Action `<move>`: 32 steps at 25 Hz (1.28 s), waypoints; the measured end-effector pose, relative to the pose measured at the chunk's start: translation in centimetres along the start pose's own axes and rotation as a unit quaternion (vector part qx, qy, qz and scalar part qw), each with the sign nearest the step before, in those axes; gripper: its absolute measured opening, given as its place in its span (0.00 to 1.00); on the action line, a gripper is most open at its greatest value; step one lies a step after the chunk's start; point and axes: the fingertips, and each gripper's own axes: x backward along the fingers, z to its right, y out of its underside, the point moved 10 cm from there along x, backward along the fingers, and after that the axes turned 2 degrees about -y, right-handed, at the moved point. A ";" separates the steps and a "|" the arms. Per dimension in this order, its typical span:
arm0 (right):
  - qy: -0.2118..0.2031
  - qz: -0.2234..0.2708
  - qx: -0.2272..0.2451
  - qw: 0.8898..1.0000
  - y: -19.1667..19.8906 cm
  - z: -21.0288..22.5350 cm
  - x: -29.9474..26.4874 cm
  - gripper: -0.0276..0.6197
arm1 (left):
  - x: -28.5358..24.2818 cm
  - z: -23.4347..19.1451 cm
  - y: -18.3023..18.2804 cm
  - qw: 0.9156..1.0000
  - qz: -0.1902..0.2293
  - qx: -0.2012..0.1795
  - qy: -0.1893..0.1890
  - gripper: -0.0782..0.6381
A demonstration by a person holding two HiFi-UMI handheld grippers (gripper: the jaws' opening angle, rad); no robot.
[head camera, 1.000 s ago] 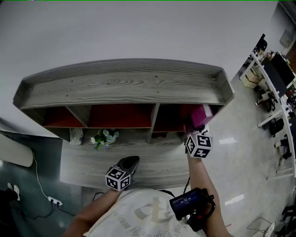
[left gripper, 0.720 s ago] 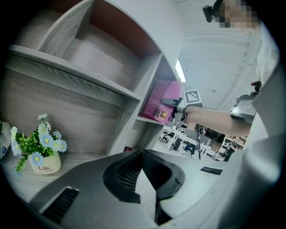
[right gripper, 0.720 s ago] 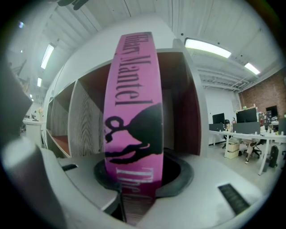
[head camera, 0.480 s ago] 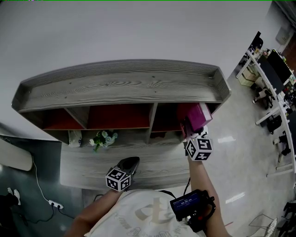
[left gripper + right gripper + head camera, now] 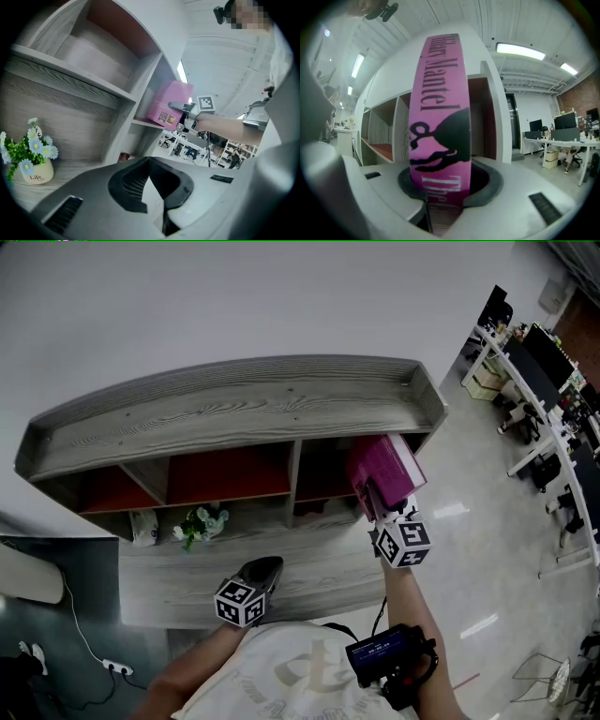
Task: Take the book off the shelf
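**Drawing the pink book out of the shelf's right-hand compartment**

Clamped by its spine, the pink book (image 5: 384, 470) sat at the mouth of the rightmost upper compartment of the grey wooden shelf (image 5: 234, 413). It was tilted, with its near end out in front of the shelf. From the left gripper view, the book (image 5: 168, 103) looked to be partly past the front edge of the shelf, with its lower corner close above the board. Whether it was touching that board could not be told.

The right gripper (image 5: 375, 498) held it, pointing about level at the shelf. In the right gripper view, the jaws stood partway open and were pressed on either side of the spine (image 5: 440, 117), which filled the gap between them.

The left gripper (image 5: 258, 573) waited low, in front of the shelf's lower ledge and well apart from the book. Its jaws were together with nothing between them (image 5: 150, 187). A small pot of flowers (image 5: 199, 521) stood on the shelf's lower level to the left, clear of the book.

Judging by this, the step in hand was the withdrawal itself. The grasp was made and the book was mostly out. The next move probably called for a steady pull straight away from the shelf, with the grip kept firm until the far end cleared the compartment wall and the overhanging top board.
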 end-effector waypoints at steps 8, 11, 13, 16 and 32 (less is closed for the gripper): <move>-0.011 0.005 0.004 1.000 -0.1 0.0 2.9 0.27 | -0.4 1.5 0.2 1.000 -0.008 -0.009 0.025 0.11; -0.016 0.008 0.002 1.000 0.1 0.0 4.0 0.27 | -0.7 1.9 0.3 0.999 -0.011 -0.013 0.033 0.11; -0.019 0.008 0.003 1.000 0.2 0.0 4.7 0.27 | -0.9 2.1 0.4 0.999 -0.014 -0.015 0.039 0.11; -0.022 0.010 0.001 1.000 0.5 0.1 5.9 0.27 | -1.3 2.7 0.4 0.998 -0.018 -0.019 0.049 0.11; -0.037 0.020 -0.020 0.999 2.5 0.6 12.1 0.27 | -3.2 5.5 0.7 0.994 -0.039 -0.040 0.095 0.11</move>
